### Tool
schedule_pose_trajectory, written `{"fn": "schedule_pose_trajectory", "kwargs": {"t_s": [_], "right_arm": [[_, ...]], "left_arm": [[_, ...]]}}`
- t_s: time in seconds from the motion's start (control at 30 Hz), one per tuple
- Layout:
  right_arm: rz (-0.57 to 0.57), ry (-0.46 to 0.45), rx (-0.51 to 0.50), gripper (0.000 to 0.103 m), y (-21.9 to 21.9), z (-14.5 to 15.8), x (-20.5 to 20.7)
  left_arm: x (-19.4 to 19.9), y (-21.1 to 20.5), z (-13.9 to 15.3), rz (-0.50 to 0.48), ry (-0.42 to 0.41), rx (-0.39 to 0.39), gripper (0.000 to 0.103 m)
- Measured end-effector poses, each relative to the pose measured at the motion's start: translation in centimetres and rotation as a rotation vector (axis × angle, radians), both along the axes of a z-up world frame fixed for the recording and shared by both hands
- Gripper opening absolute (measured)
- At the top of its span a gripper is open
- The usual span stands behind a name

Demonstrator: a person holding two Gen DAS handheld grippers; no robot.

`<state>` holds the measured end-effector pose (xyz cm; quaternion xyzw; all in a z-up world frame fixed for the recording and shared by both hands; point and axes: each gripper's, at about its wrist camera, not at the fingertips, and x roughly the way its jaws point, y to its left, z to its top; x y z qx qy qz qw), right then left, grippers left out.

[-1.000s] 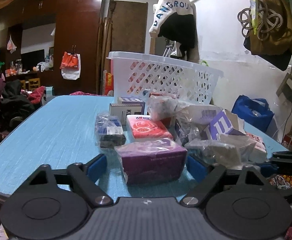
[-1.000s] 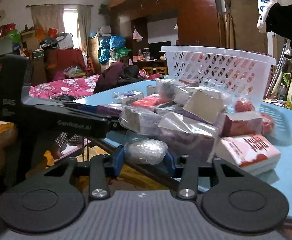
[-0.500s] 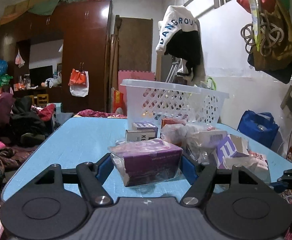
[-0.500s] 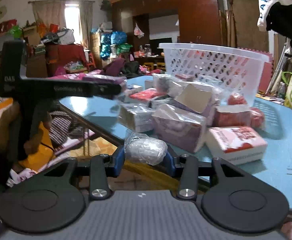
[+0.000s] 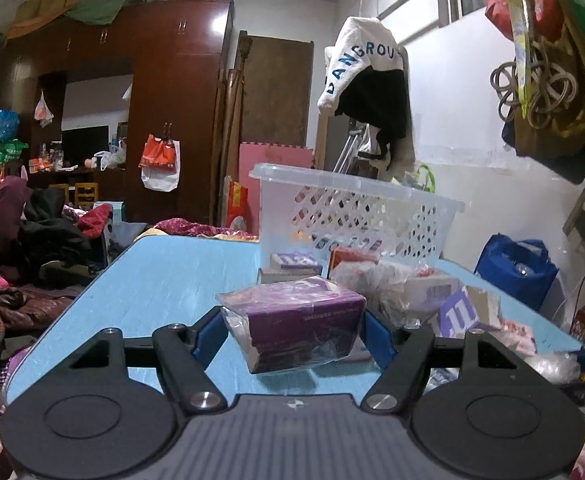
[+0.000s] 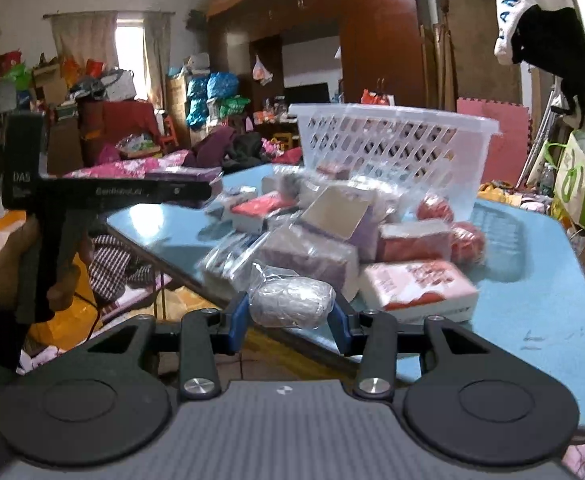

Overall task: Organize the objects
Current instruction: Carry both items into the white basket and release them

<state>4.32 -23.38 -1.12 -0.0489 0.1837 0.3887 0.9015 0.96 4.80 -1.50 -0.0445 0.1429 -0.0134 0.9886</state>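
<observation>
A plastic-wrapped purple box (image 5: 292,328) is clamped in the left gripper (image 5: 294,330) above the surface (image 5: 164,276), a wrapped silver bundle (image 6: 290,304) in the right gripper (image 6: 290,320), the white basket (image 5: 356,216) ahead.

dim indoor light, window (image 6: 132,36) glare, fisheye edges warped, slight blur

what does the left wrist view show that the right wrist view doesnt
Only the left wrist view: the left tongs shut on a purple box lifted off the table, and a blue bag by the wall.

Only the right wrist view: the right tongs shut on a clear-wrapped bundle, a window, and the hand holding the other tool.

Both: the white basket, the pile of packets and the blue table.
</observation>
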Motion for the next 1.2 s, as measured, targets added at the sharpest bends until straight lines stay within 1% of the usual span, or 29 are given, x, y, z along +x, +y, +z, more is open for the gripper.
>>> {"fn": "schedule_pose_trajectory", "kwargs": {"t_s": [0.07,0.17,0.23,0.33,0.43,0.5,0.57,0.67,0.7,0.73,0.77,0.8,0.87,0.93,1.0,1.03,1.07,1.1,1.2], "right_arm": [[-0.02,-0.038,0.022,0.046,-0.6,1.4,0.5],[-0.047,-0.095,0.052,0.046,-0.7,4.5,2.3],[-0.079,-0.143,0.054,0.046,-0.4,6.7,4.0],[-0.117,-0.195,0.059,0.046,0.7,9.9,7.4],[-0.154,-0.21,0.058,0.046,2.3,12.1,11.7],[-0.171,-0.189,0.058,0.046,3.2,12.6,14.2],[-0.182,-0.169,0.052,0.046,4.1,12.7,16.5],[-0.188,-0.166,0.049,0.048,5.1,12.3,18.3],[-0.188,-0.163,0.054,0.052,5.1,12.1,18.7],[-0.181,-0.149,0.05,0.078,5.1,12.0,19.0],[-0.194,-0.134,0.049,0.093,5.1,11.9,19.2],[-0.211,-0.148,0.057,0.102,4.4,11.4,18.4],[-0.216,-0.17,0.046,0.102,3.7,11.2,17.0],[-0.219,-0.159,0.051,0.103,2.6,11.1,15.7],[-0.183,-0.121,0.063,0.103,1.3,10.5,14.0],[-0.17,-0.11,0.067,0.103,0.6,9.9,13.2],[-0.161,-0.103,0.067,0.103,-0.4,8.7,11.6],[-0.154,-0.097,0.065,0.103,-1.0,8.0,10.8],[-0.163,-0.073,0.069,0.103,-3.7,4.0,7.0]], "left_arm": [[0.2,0.1,1.0,-0.013,-0.03,-0.023,0.075],[1.5,-0.1,3.1,-0.046,-0.078,-0.053,0.075],[3.3,-0.3,5.0,-0.073,-0.093,-0.068,0.075],[7.0,-0.7,8.2,-0.127,-0.082,-0.105,0.075],[11.2,-2.1,10.8,-0.146,-0.068,-0.069,0.075],[14.1,-3.2,11.8,-0.147,-0.039,-0.048,0.075],[16.5,-4.0,12.0,-0.117,-0.009,-0.035,0.075],[19.6,-4.4,12.0,-0.07,0.017,-0.028,0.075],[20.5,-4.2,11.9,-0.057,0.015,-0.035,0.076],[20.9,-4.1,11.7,-0.044,0.018,-0.031,0.084],[21.5,-3.8,11.5,-0.031,0.042,-0.025,0.095],[21.9,-3.4,11.2,-0.018,0.072,-0.025,0.096],[21.7,-2.7,10.6,-0.018,0.104,-0.035,0.096],[19.6,-1.8,10.2,-0.034,0.085,-0.052,0.096],[16.1,-1.4,9.9,-0.073,0.039,-0.047,0.097],[14.1,-1.3,9.6,-0.099,0.016,-0.04,0.101],[11.6,-1.1,8.7,-0.121,-0.006,-0.039,0.103],[9.6,-1.0,7.9,-0.138,-0.018,-0.036,0.103],[3.8,-1.6,4.7,-0.175,0.003,0.023,0.103]]}}
